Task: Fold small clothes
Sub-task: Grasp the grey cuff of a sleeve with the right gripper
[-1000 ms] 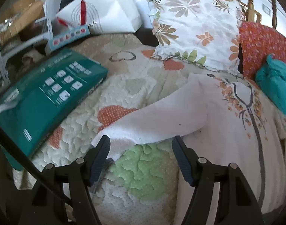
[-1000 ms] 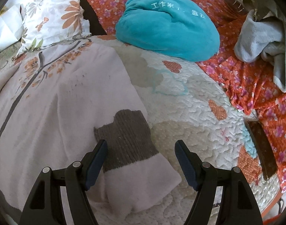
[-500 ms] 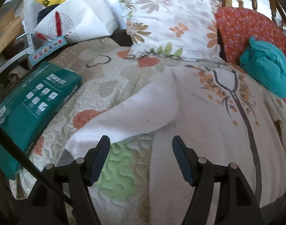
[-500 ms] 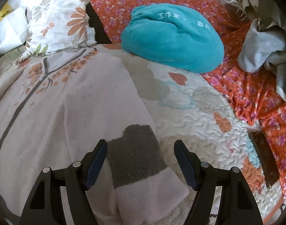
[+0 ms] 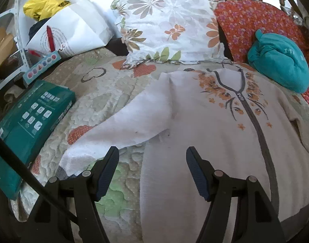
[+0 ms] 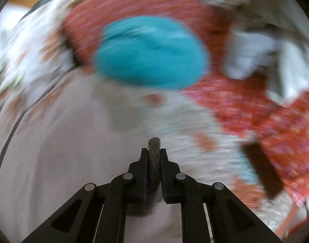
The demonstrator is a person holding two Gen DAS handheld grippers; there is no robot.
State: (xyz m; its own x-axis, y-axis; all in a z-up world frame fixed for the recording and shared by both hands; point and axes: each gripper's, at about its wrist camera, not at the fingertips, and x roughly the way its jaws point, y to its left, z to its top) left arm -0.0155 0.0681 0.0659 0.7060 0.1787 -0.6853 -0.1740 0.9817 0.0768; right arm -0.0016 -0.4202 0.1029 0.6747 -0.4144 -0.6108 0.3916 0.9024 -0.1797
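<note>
- Our right claw (image 6: pixel 154 151) has its jaws closing, and they already pinch the grey ribbed cuff (image 6: pixel 154 158) of the garment; a stub of the cuff sticks out past the fingertips.
- The right wrist view is smeared by motion blur, so we cannot tell how much of the sleeve hangs below the cuff.
- Our left claw (image 5: pixel 152 162) stands spread wide with nothing between its blue-padded fingers (image 5: pixel 107 172); it hovers over the bed and touches no cloth that we can see.
- The task's thing, a pale pink zip-front sweater (image 5: pixel 205 141) with orange flowers by a grey zipper, lies flat and face up on the quilted bedspread (image 5: pixel 97 101).
- One sleeve (image 5: pixel 124 133) of the sweater stretches out flat toward the lower left, and its end lies just beside the left finger of the left claw.
- A floral pillow (image 5: pixel 170 26) rests at the sweater's collar end, and a teal bundle of cloth (image 5: pixel 279 64) sits near the sweater's shoulder against an orange flowered cover (image 5: pixel 245 20).
- A green box (image 5: pixel 31 121) lies at the bed's left edge, well apart from the sweater, with a white paper bag (image 5: pixel 73 32) behind it.
- In the right wrist view a pale grey cloth (image 6: pixel 255 54) lies on the orange cover, beside the teal bundle.
</note>
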